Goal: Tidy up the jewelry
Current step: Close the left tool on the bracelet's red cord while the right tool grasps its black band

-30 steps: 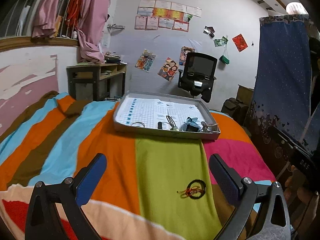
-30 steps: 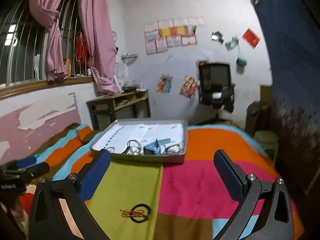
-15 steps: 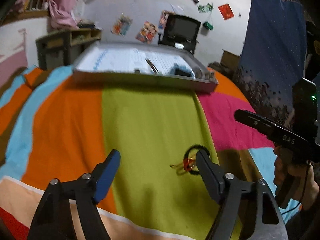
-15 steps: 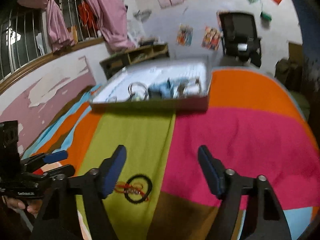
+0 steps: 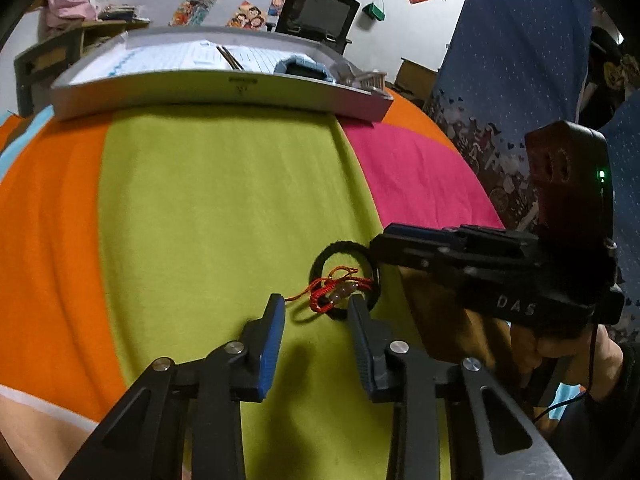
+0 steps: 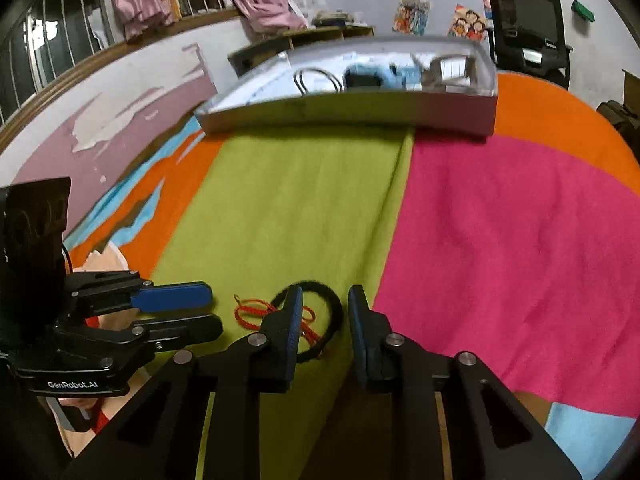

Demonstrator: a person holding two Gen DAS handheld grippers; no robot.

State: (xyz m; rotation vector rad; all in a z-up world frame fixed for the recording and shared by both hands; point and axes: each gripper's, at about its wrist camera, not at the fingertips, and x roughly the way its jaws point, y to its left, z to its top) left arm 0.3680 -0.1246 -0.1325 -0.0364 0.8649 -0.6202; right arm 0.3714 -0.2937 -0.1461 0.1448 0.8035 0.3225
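- Clearly the bed [image 5: 208, 200], under its striped blanket, is soft and uneven; pressing either gripper down could dimple the cloth and let the jewelry slide out of reach.
- Ahead of both grippers, well apart from them, the grey tray [image 5: 224, 88] holds a paper liner, metal bangle rings [image 6: 316, 78], a blue cloth bundle [image 6: 372, 74] and small pieces too blurred to name.
- Left gripper [image 5: 316, 308] is spread, fingers resting just short of the pile; right gripper [image 6: 322, 304] is also spread, its jaws astride one side of the black band.
- Black band [image 5: 344, 252] and red cord bracelet [image 5: 336, 288] lie tangled, so lifting one probably drags the other, or the thin cord slips free.
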